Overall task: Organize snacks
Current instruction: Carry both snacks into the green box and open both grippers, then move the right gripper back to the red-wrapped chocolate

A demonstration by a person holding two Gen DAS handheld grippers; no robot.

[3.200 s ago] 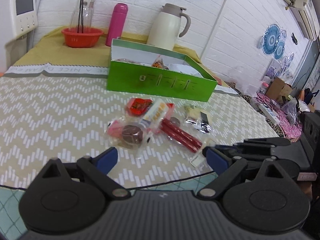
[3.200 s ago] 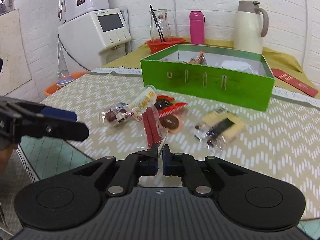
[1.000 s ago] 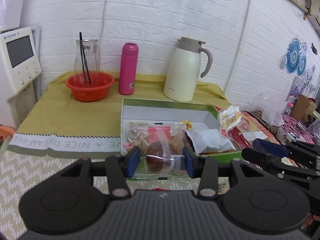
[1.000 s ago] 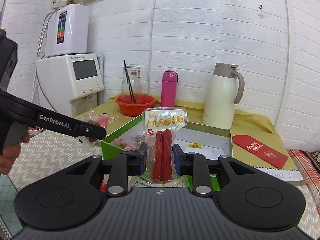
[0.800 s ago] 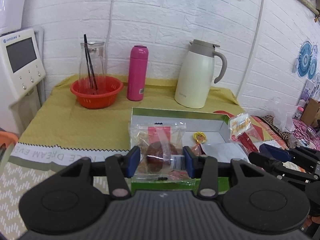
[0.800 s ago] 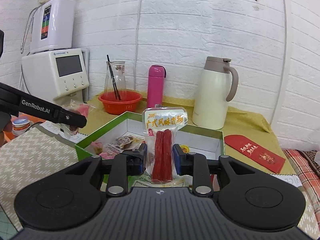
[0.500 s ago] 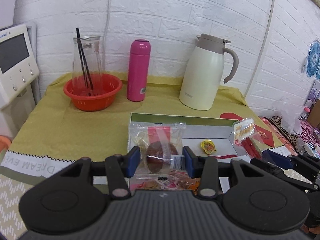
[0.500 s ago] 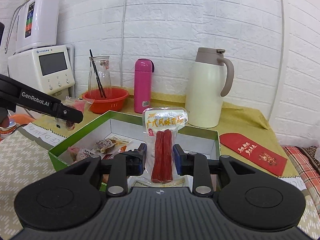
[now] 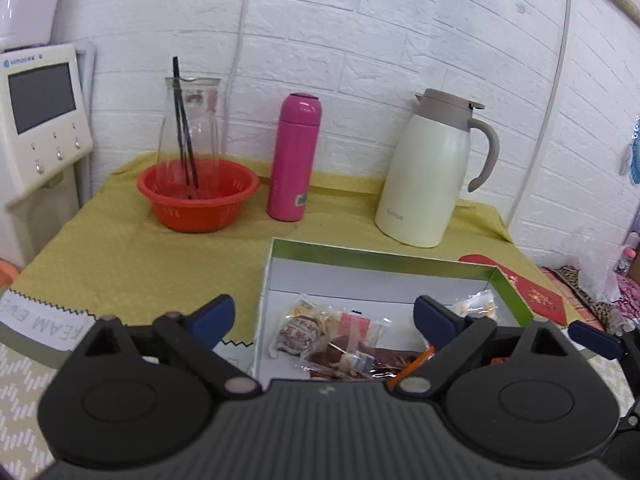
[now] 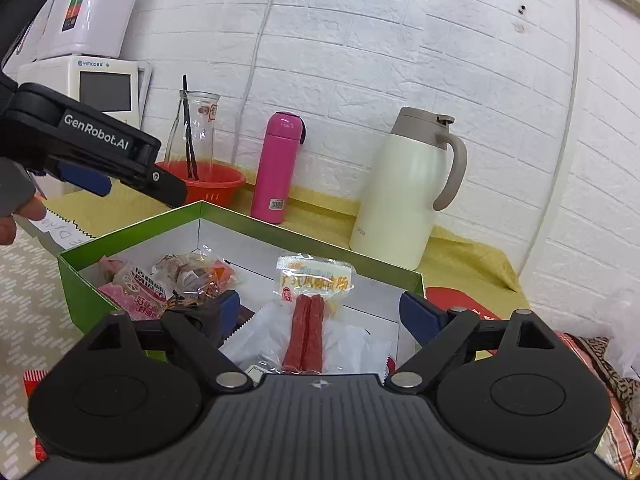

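Sausage pack (image 10: 310, 320) lies lengthwise in box (image 10: 132, 236).

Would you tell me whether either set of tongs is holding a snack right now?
Neither: the left tongs and right tongs are open, above packets lying in the green box.

We see a white brick wall (image 9: 360, 40) behind, a thin cable (image 9: 556, 92) running down it. A mustard-yellow cloth (image 9: 120, 256) covers the table's rear, a chevron-patterned cloth (image 10: 24, 280) the front. Lighting is even.
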